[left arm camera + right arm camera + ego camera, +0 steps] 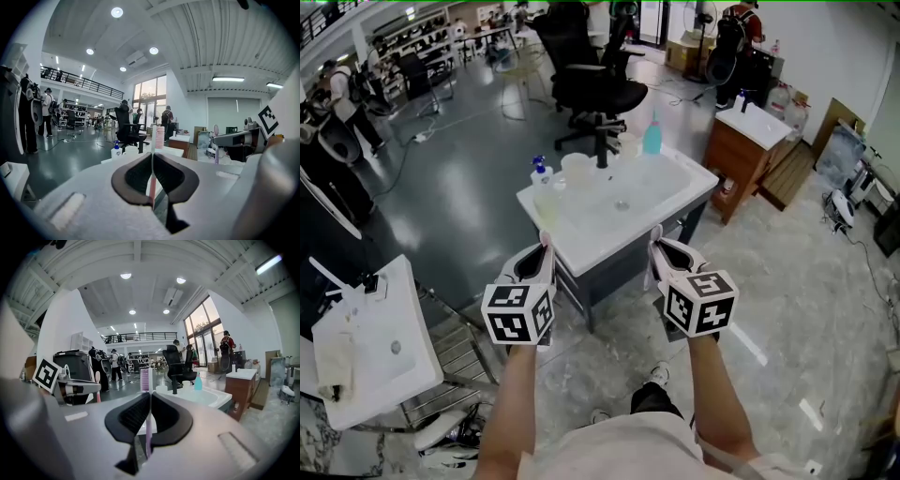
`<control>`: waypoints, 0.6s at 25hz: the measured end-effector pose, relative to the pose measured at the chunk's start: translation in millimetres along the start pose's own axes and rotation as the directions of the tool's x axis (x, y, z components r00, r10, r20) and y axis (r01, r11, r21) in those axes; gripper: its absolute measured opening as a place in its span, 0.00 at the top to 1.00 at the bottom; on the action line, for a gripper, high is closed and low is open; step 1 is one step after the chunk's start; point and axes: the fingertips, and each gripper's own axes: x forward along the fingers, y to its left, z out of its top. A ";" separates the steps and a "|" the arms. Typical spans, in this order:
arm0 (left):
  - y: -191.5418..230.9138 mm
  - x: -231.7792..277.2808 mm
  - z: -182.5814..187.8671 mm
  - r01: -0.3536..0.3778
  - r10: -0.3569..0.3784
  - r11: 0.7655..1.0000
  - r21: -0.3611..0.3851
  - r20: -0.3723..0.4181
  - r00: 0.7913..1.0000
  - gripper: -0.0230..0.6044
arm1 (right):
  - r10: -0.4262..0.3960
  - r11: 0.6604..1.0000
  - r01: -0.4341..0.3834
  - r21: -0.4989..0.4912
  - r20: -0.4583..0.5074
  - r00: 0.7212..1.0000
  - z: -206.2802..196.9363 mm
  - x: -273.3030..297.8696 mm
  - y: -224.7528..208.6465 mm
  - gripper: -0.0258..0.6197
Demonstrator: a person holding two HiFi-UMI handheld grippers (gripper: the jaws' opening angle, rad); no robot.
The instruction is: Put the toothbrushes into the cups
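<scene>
White surface [675, 199] ahead carries the cups [577, 171]. The left claw [547, 246] grips a pink toothbrush [159, 138] upright and the right claw [656, 246] a purple toothbrush [145, 379], likely for lowering handle-first.

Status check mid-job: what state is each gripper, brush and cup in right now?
Left gripper: shut on pink brush.
Pink brush: upright between the jaws, bristles up.
Right gripper: shut on purple brush.
Purple brush: upright between the jaws, bristles up.
Cups: upright on the sink top, no brush inside.

Left gripper [547, 242] clamps pink toothbrush [158, 137], right gripper [656, 237] clamps purple toothbrush [145, 379].
</scene>
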 end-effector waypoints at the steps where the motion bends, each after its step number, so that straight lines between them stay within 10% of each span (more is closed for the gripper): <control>1: 0.1 3.4 0.9 0.000 0.000 1.000 0.000 0.001 1.000 0.94 | 0.001 1.000 -0.001 0.001 0.001 1.000 0.7 2.1 -2.4 0.94; 15: 6.5 72.0 14.4 -0.072 0.072 0.997 0.019 0.005 0.997 0.94 | 0.092 0.996 -0.092 0.005 0.013 0.996 12.0 68.8 -53.2 0.94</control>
